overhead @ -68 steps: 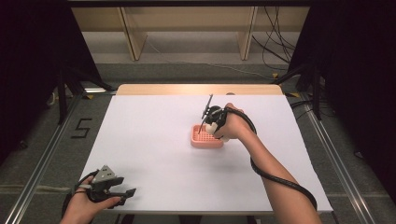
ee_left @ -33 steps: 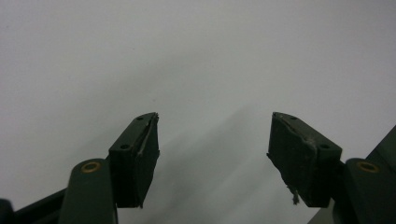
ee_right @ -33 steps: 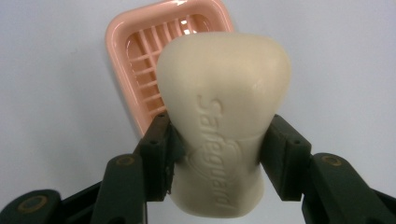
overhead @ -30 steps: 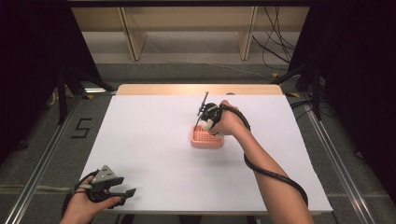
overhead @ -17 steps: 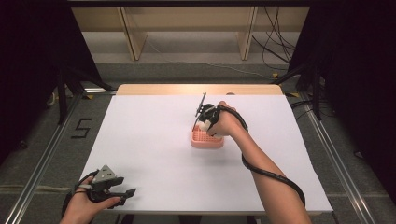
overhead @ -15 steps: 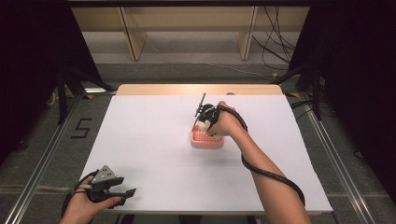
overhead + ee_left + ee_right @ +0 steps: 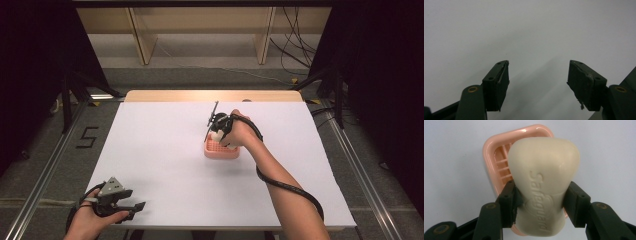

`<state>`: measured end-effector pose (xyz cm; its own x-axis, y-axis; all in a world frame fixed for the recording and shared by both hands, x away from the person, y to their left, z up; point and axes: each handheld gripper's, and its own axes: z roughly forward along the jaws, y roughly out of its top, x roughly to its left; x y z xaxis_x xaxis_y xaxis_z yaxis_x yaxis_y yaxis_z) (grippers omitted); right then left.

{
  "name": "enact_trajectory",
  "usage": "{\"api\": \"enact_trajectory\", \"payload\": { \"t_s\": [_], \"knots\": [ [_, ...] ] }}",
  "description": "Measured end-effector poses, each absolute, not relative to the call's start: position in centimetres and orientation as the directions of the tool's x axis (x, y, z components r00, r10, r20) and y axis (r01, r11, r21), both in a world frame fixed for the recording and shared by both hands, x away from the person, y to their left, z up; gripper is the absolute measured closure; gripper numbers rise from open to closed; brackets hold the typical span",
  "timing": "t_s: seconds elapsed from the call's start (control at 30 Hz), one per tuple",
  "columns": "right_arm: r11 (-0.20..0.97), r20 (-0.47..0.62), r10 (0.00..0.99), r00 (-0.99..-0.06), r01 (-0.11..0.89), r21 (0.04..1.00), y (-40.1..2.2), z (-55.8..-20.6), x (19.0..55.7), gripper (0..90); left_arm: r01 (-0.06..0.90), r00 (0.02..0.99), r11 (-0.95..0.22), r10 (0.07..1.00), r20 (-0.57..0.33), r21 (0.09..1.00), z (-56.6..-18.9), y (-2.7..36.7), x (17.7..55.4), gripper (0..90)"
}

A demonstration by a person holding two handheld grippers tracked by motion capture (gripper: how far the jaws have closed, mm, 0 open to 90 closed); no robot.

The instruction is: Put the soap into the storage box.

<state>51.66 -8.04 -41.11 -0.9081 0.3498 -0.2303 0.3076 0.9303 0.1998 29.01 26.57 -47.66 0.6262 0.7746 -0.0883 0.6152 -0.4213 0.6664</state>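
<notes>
A cream bar of soap [image 7: 543, 185] with embossed lettering is clamped across its waist by my right gripper [image 7: 540, 202], held just above a pink slatted soap dish [image 7: 496, 162]. In the high view the soap [image 7: 218, 136] and right gripper [image 7: 220, 131] hover over the dish [image 7: 221, 149] near the middle of the white table. My left gripper [image 7: 131, 210] rests at the table's front left corner. In the left gripper view that gripper [image 7: 537, 85] stands open, its jaws wide apart over bare white surface.
The white table top [image 7: 165, 150] has a wooden strip [image 7: 212, 95] along its far edge. Metal rails [image 7: 45, 175] run down both sides on the grey floor. Shelf legs [image 7: 142, 42] and cables [image 7: 295, 60] stand beyond the table.
My right hand has drifted slightly left and toward the far side with the soap, staying over the dish. The left gripper has not moved.
</notes>
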Motion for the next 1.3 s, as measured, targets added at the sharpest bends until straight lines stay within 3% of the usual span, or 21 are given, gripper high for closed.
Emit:
{"api": "enact_trajectory", "payload": {
  "t_s": [1.3],
  "knots": [
    [0.929,-0.213,0.345,-0.914,0.301,0.215,-7.9,-42.9,52.2,50.1,0.611,0.618,-0.413,0.782,-0.081,0.675,-47.8,26.5,29.1,33.1]
  ]
}}
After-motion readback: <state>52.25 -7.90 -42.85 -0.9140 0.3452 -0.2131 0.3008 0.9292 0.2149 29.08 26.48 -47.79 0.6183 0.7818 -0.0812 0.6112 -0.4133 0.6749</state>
